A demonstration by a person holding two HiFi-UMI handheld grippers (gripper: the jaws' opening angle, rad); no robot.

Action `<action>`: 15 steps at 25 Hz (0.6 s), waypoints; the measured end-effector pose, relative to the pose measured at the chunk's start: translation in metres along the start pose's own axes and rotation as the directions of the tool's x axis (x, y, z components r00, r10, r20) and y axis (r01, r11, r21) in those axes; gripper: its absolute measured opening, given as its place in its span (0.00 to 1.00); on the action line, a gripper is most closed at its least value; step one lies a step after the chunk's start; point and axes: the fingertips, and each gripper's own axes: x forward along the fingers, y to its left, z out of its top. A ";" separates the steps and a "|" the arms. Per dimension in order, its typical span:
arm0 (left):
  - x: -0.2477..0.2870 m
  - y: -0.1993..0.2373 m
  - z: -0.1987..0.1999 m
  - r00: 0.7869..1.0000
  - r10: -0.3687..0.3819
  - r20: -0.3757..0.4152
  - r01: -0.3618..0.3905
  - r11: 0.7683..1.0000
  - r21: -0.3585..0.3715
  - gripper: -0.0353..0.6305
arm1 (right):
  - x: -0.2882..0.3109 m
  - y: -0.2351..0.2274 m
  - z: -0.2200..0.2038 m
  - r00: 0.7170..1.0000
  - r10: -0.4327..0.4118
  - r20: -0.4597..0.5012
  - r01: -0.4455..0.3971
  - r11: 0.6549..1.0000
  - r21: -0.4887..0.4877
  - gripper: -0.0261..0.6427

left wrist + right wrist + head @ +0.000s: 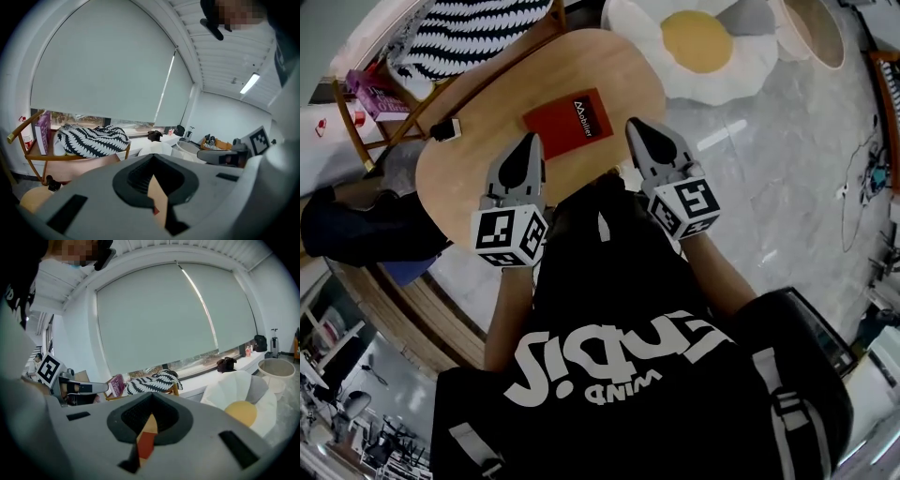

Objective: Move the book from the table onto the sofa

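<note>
A red book (567, 124) with white lettering lies flat on the round wooden table (478, 159), near its front edge. My left gripper (529, 141) hovers over the table just left of the book, jaws shut and empty. My right gripper (634, 125) is just right of the book at the table's edge, also shut and empty. In the right gripper view a sliver of the red book (146, 446) shows through the slit below the closed jaws. A white egg-shaped floor sofa (703, 47) with a yellow centre lies beyond the table on the right.
A wooden chair with a zebra-striped cushion (473, 33) and a pink box (373, 92) stands behind the table at left. A small black object (442, 129) sits on the table's left side. A seated person (356, 225) is at far left. A beige basket (814, 28) stands at top right.
</note>
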 end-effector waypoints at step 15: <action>0.061 0.032 -0.079 0.998 0.025 -0.052 -0.027 0.999 -0.033 0.06 | 0.059 -0.037 -0.081 0.995 0.013 -0.096 -0.012 1.000 0.008 0.04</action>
